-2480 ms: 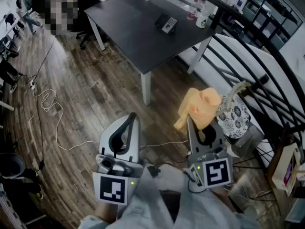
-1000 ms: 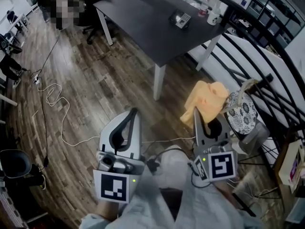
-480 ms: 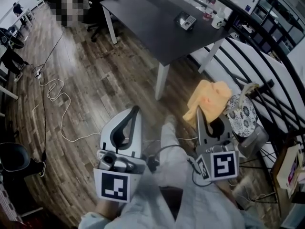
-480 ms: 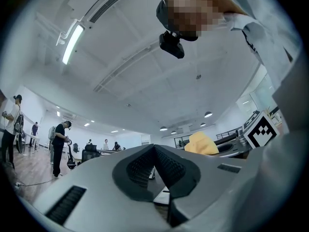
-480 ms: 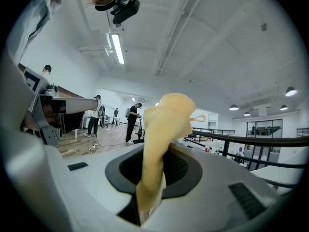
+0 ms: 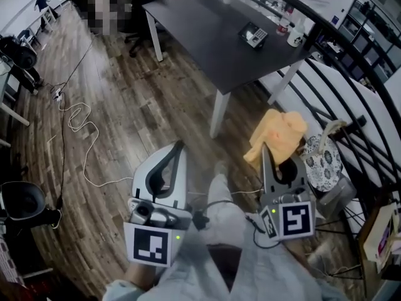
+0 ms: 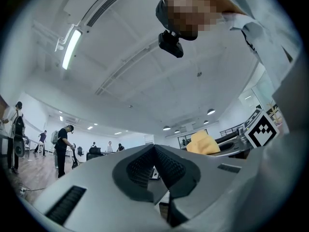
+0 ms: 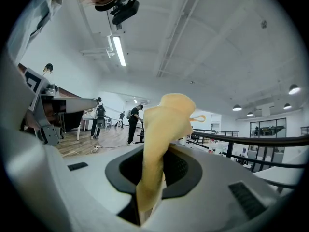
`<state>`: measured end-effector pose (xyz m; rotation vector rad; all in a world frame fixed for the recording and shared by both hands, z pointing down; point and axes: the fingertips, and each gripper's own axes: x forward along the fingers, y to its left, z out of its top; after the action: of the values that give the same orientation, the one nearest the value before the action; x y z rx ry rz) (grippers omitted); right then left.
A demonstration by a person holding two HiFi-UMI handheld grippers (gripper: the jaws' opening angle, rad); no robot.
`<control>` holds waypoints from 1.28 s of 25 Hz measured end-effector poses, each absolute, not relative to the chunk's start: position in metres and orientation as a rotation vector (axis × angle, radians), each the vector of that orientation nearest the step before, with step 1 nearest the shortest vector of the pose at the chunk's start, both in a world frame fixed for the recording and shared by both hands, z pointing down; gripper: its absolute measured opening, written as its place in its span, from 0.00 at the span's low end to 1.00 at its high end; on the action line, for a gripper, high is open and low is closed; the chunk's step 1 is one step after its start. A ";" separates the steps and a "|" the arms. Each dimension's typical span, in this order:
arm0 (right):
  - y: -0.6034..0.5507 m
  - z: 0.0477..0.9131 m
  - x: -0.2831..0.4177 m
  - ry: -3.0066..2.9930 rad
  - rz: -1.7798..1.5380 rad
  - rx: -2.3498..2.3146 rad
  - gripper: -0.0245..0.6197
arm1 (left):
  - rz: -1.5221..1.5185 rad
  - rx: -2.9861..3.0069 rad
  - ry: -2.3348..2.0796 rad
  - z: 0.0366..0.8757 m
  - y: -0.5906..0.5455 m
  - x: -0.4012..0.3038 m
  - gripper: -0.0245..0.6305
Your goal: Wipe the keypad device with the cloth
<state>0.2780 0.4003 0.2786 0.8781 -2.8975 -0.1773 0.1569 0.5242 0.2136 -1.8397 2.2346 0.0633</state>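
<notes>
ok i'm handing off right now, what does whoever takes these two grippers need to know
Grippers: the right gripper is shut on the crumpled yellow-orange cloth, which stands up out of its jaws. The left gripper has its jaws together with nothing between them.
Things: the dark keypad device with a pale key panel lies on the dark grey table with white legs, toward its right side in the head view, well ahead of both grippers.
Done: the cloth is in hand.
Left: walk up to the table, bring the cloth onto the device and wipe it. No contact yet.
</notes>
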 end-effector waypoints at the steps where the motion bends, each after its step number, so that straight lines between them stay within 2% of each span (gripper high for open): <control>1: 0.398 0.279 0.276 -2.901 -0.175 0.874 0.15 | 0.057 -1.838 2.236 0.214 0.522 0.156 0.06; 16: 0.337 0.291 0.221 -2.892 -0.163 0.791 0.15 | 0.027 -1.822 2.307 0.227 0.463 0.111 0.06; 32: 0.190 0.295 0.160 -2.879 -0.153 0.738 0.15 | 0.009 -1.805 2.365 0.230 0.318 0.051 0.06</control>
<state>0.1599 0.1897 0.2948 0.7381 -2.8794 -0.1527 0.0512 0.3184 0.2301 -1.8054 2.3646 0.0088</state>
